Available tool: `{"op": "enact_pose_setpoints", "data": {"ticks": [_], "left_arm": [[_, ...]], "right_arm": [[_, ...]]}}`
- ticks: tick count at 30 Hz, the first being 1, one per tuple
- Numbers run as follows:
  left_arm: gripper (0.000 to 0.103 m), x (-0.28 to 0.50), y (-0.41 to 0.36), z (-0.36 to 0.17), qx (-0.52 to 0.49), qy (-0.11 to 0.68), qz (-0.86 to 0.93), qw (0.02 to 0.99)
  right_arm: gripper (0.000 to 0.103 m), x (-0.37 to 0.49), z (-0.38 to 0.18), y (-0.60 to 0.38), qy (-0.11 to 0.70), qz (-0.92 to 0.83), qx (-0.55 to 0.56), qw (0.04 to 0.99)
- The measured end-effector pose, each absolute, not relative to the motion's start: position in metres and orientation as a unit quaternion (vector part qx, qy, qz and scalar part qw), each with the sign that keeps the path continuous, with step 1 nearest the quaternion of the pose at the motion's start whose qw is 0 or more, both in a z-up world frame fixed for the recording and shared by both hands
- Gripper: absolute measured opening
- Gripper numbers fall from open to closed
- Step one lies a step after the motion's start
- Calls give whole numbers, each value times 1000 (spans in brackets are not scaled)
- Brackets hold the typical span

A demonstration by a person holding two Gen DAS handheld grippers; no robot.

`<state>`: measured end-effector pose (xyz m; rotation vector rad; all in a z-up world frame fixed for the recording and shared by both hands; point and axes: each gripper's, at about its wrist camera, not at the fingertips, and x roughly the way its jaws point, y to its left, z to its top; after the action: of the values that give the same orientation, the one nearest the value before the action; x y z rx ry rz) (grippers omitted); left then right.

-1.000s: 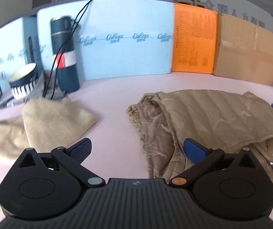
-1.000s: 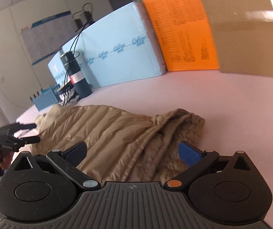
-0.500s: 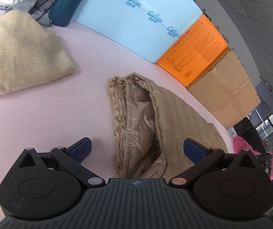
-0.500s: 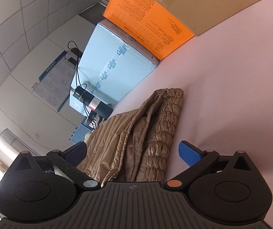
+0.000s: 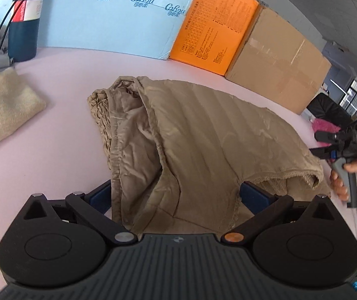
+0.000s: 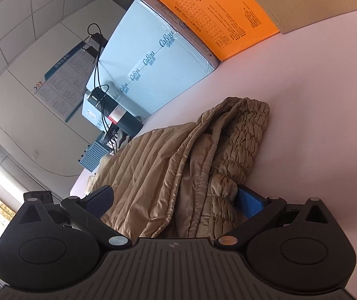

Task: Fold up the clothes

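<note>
Both grippers have dropped in on the tan quilted jacket since a second ago; back then they hung above it, now cloth fills the gap between each pair of fingers. Left gripper is wide, jaws spread either side of the jacket's near edge, not pinched yet. Right gripper is also wide, straddling the bunched elastic hem end; its blue right pad sits against the ruched cloth, but nothing is clamped. From the left wrist view the right gripper also shows far right, held in the person's hand, just beside the jacket's far corner.

My read: this is the approach-to-grasp step, each side lined up on an edge; closing comes next, then the lift and fold. The fold itself isn't started, the jacket is still a loose, rumpled heap.

The jacket lies mid-counter on the pink surface, well apart from the beige knit garment at far left. It's slippery, puffy fabric, so a shallow bite may slide off.

Containers: a cardboard box, an orange box and a light blue box stand along the back, all shut, contents not visible. A dark canister stands at left with cables over it; can't tell what's inside.
</note>
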<state>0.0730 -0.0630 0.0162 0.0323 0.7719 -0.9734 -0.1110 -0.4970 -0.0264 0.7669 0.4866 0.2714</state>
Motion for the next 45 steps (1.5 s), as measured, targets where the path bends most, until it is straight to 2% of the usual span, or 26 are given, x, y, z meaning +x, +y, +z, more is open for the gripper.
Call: {"op": "enact_pose_setpoints", "data": {"ticks": [9, 20, 31, 33, 35, 36, 37, 38, 40, 42, 45], "left_arm": [[103, 51, -88, 10, 88, 334, -400, 849], [103, 55, -100, 6, 100, 320, -368, 868], [103, 55, -107, 4, 106, 312, -348, 878], [103, 52, -107, 4, 107, 311, -347, 879], [102, 51, -106, 5, 106, 305, -347, 880], [94, 49, -104, 5, 105, 300, -348, 882], [79, 47, -102, 6, 103, 291, -351, 884], [70, 43, -100, 8, 101, 279, -355, 886], [39, 36, -95, 12, 100, 259, -363, 889], [22, 28, -90, 16, 97, 239, -370, 892], [16, 23, -79, 24, 81, 215, -373, 899]], "right_arm": [[103, -96, -26, -481, 246, 118, 323, 906], [103, -107, -30, -484, 235, 161, 368, 885], [102, -105, -29, -467, 217, 118, 338, 908], [99, -105, -28, -464, 221, 109, 330, 911], [77, -106, -28, -462, 226, 98, 325, 913], [45, -106, -30, -461, 231, 96, 326, 912], [34, -107, -33, -461, 234, 96, 328, 910], [33, -108, -33, -459, 234, 97, 326, 911], [29, -110, -29, -453, 231, 98, 305, 919], [27, -111, -24, -445, 227, 100, 285, 926], [24, -113, -10, -435, 203, 111, 271, 934]]}}
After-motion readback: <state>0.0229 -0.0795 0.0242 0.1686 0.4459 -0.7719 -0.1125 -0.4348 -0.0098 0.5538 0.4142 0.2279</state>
